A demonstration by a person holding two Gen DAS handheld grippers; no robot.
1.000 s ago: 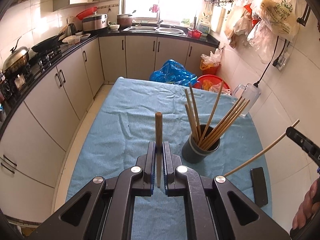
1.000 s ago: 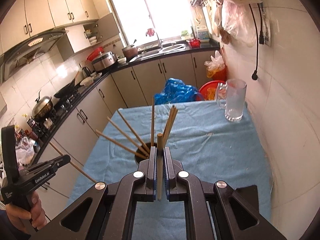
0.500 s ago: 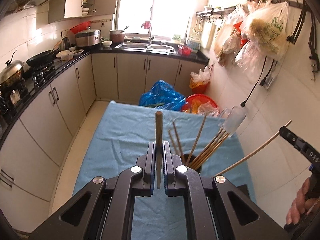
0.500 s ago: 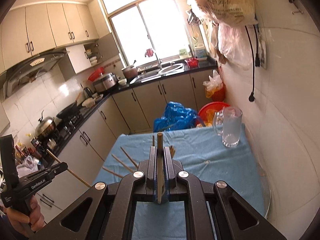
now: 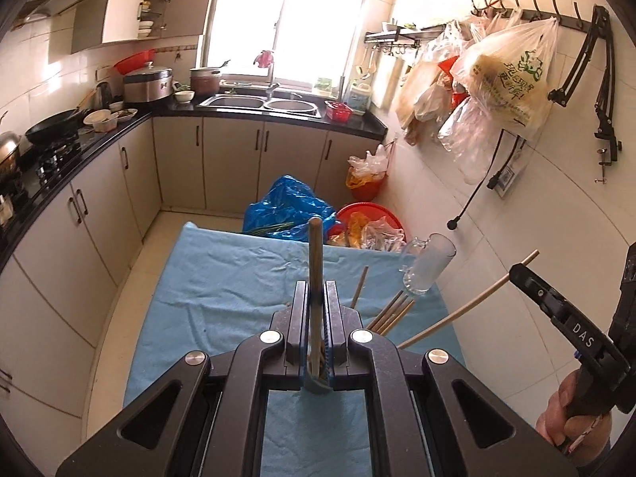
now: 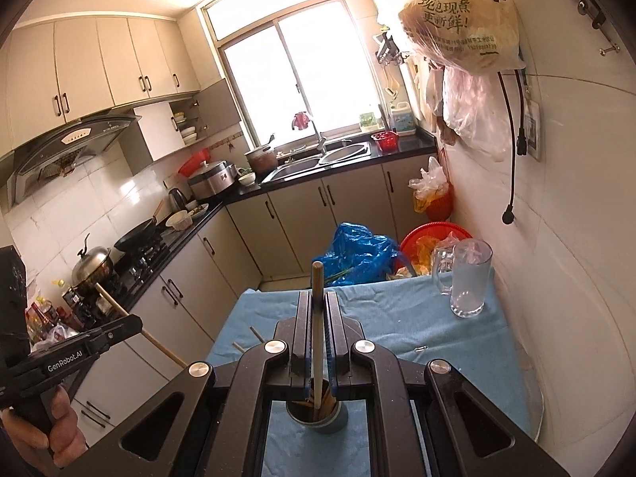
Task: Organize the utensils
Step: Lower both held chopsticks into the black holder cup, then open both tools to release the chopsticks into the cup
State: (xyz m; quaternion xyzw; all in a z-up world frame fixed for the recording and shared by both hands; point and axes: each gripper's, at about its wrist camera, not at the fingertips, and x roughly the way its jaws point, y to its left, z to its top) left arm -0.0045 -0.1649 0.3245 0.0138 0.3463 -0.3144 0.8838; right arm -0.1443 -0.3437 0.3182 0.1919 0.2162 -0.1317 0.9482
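Note:
My left gripper (image 5: pixel 316 292) is shut on a brown chopstick (image 5: pixel 315 254) that stands up between its fingers. My right gripper (image 6: pixel 317 298) is shut on a paler chopstick (image 6: pixel 317 310). Its lower end hangs over the grey holder (image 6: pixel 318 419), which stands on the blue cloth (image 6: pixel 389 318) and shows through the gripper's frame. In the left wrist view, several chopsticks (image 5: pixel 391 312) lean out of that holder, which my left gripper hides. The right gripper (image 5: pixel 516 272) holds its chopstick (image 5: pixel 461 316) slanted at the right. The left gripper (image 6: pixel 135 324) appears at the left in the right wrist view.
An empty glass mug (image 6: pixel 469 282) stands at the cloth's far right by the tiled wall. A blue bag (image 5: pixel 286 206) and a red basin (image 5: pixel 369 214) lie on the floor beyond the table (image 5: pixel 222 278). Cabinets and a cooker run along the left.
Both grippers have risen with their chopsticks and tilted up. The holder has sunk out of sight behind the left gripper and under the right one. More of the window and wall shows.

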